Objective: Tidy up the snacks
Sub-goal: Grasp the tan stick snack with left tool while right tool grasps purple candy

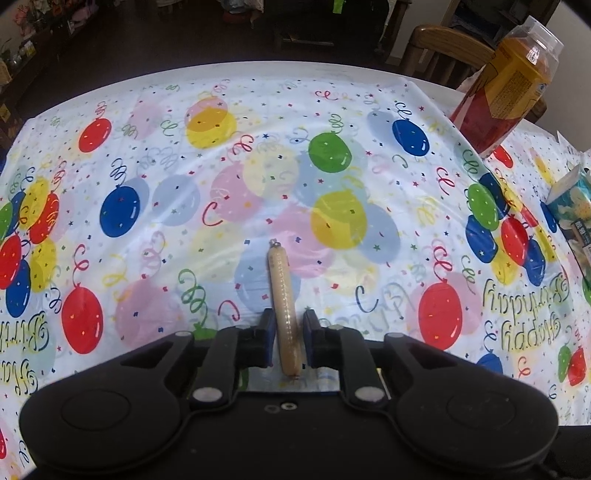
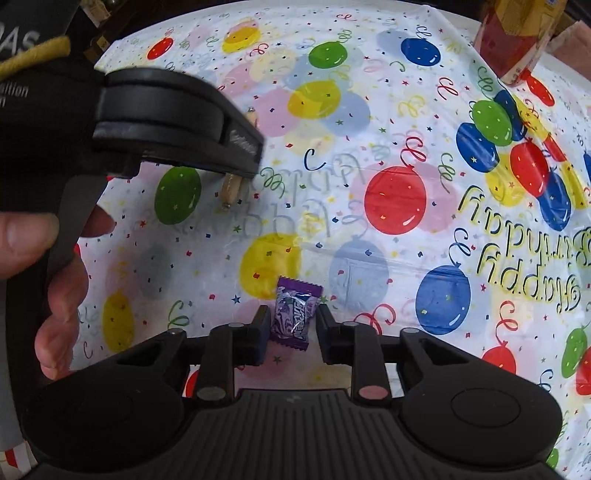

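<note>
A tan sausage stick [image 1: 282, 295] with a metal clip at its far end runs lengthwise between the fingers of my left gripper [image 1: 289, 332]. The gripper is shut on its near half. In the right wrist view the left gripper [image 2: 236, 173] sits at upper left, held by a hand [image 2: 55, 266], and the sausage stick [image 2: 229, 188] pokes out below it. A purple wrapped candy [image 2: 293, 314] lies flat on the balloon tablecloth [image 2: 388, 240] between the fingers of my right gripper [image 2: 293, 325]. That gripper is open, with a small gap beside the candy.
A tall clear jar with a red and yellow label [image 1: 506, 88] stands at the far right of the table; in the right wrist view the jar [image 2: 517, 33] is at the top right. A blue box [image 1: 572, 218] lies at the right edge. A wooden chair [image 1: 447, 48] stands behind the table.
</note>
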`<state>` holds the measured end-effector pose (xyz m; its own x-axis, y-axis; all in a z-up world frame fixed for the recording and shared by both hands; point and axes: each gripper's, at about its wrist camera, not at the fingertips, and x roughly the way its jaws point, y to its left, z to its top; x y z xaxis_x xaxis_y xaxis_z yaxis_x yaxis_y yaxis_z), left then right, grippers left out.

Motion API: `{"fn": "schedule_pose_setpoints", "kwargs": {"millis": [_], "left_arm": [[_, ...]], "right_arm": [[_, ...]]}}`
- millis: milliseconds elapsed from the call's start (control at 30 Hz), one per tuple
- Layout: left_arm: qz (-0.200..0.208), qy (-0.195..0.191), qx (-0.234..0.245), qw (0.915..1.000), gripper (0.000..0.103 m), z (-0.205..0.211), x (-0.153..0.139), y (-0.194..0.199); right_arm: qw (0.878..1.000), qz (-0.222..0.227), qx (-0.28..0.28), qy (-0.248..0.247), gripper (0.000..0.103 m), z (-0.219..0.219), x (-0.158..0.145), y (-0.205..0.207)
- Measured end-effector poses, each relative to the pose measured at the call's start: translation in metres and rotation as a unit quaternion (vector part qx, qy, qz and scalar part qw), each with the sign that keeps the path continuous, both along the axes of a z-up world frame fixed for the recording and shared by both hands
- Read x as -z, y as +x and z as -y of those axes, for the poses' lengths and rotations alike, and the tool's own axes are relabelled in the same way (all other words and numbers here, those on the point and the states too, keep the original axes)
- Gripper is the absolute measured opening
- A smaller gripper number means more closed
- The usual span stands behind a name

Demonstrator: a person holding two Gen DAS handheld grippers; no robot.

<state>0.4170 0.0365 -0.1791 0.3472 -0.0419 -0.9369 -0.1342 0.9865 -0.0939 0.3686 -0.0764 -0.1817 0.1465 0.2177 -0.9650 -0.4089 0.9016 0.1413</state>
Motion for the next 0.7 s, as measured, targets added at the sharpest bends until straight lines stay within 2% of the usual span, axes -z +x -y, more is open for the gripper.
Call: {"fn": "schedule_pose_setpoints", "kwargs": {"millis": [300,700], "left_arm": [[0.003,-0.003,-0.006,1.0000,0.008,-0.008,-0.005,-0.011],[0.022,-0.019,0.003,0.9996,0.008,-0.010,-0.045,-0.045]], "right_arm": [[0.999,0.004,0.030,0.030,0.019,0.023,-0.018,0.001],[0.998,0.024,0.034,0.052,0.019,0.050,-0.057,-0.021]]}}
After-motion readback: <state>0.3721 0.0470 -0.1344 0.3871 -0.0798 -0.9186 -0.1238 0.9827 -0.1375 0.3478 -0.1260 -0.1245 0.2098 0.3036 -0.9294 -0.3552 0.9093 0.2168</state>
